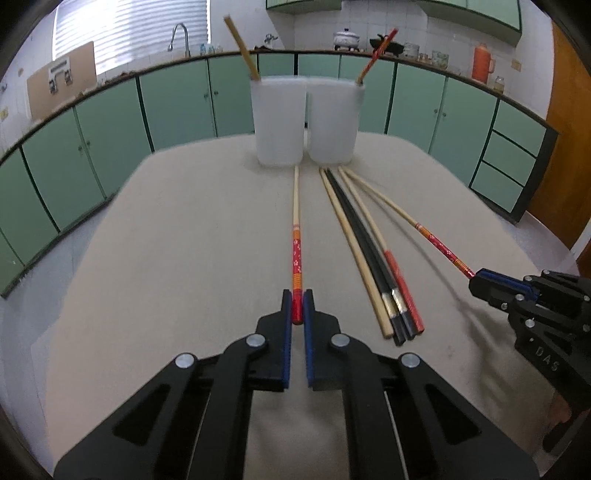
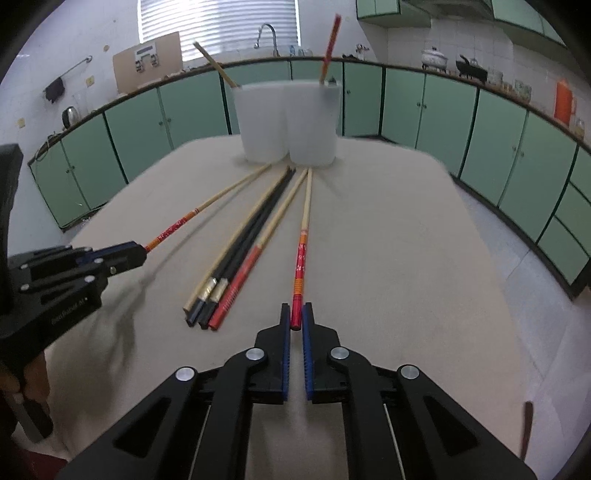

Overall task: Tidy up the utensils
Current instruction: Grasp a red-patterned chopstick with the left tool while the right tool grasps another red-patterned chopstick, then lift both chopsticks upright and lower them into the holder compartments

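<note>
My left gripper (image 1: 297,301) is shut on the red end of a red-patterned chopstick (image 1: 297,251) that points at two white cups (image 1: 279,122). My right gripper (image 2: 296,314) is shut on the red end of a matching chopstick (image 2: 301,258). Each gripper also shows in the other view, the right gripper (image 1: 474,280) at the right and the left gripper (image 2: 142,253) at the left. Between them lies a bundle of chopsticks (image 1: 369,251): plain bamboo, two black, one red-ended. A bamboo chopstick (image 1: 242,44) stands in the left cup and a red chopstick (image 1: 376,55) in the right cup.
A beige cloth covers the table (image 1: 166,258). Green cabinets (image 1: 110,147) run under a counter behind it, with a tap (image 1: 181,35), a pot (image 1: 347,38) and an orange flask (image 1: 482,62). A person's hand (image 2: 33,376) holds the left gripper's handle.
</note>
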A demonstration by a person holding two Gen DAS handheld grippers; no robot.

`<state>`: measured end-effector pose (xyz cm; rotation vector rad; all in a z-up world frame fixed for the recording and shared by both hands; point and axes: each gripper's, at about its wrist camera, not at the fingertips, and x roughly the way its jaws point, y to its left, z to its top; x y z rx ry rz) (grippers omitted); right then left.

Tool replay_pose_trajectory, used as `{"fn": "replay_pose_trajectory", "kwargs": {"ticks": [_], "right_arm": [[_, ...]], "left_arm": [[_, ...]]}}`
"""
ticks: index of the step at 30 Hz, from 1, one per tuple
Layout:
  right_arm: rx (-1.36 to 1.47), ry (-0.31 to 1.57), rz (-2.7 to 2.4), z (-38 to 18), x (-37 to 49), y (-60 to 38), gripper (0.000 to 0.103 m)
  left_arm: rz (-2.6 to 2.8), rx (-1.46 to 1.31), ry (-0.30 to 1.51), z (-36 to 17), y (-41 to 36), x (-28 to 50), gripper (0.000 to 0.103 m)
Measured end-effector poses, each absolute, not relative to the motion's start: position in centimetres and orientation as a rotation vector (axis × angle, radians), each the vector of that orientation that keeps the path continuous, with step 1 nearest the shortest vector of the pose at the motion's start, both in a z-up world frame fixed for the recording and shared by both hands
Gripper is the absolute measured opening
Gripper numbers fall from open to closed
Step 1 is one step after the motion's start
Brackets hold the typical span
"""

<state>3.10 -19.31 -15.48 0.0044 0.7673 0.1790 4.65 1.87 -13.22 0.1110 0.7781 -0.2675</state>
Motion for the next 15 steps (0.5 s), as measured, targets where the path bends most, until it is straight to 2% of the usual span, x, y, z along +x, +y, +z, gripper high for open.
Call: {"fn": "replay_pose_trajectory", "kwargs": {"ticks": [15], "right_arm": [[0.043, 0.524, 0.220, -3.8, 3.3, -22.5, 0.006]], "left_arm": [[-0.328, 0.081, 0.525, -1.4, 3.4, 4.2, 0.005]]}}
